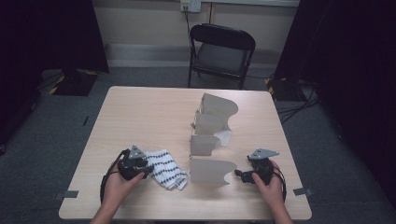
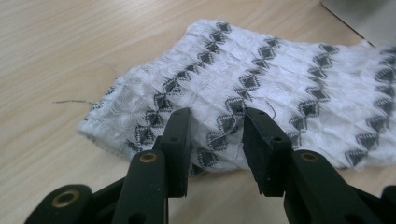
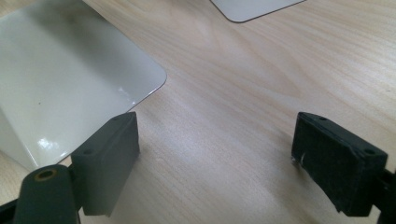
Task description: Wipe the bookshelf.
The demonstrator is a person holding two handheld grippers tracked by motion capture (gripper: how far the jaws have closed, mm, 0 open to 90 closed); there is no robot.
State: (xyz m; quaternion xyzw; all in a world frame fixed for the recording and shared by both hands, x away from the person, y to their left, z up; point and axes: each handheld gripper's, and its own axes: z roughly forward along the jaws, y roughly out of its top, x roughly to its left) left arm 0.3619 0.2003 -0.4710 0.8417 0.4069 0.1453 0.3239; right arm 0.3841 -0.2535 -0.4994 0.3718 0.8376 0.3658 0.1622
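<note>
The cloth (image 1: 167, 169), white with rows of dark diamonds, lies crumpled on the desk (image 1: 149, 112) near its front edge, left of the middle. The left gripper (image 2: 215, 140) sits at the cloth's left end; its jaws stand partly apart with a fold of the fabric bunched between them, though whether the pads press on it is hard to tell. Just right of the cloth stands a row of four beige dividers (image 1: 211, 135) running from the front toward the back edge. The right gripper (image 3: 215, 163) rests near the front right corner, jaws wide apart and holding nothing, pointing at the nearest divider (image 3: 70, 88).
</note>
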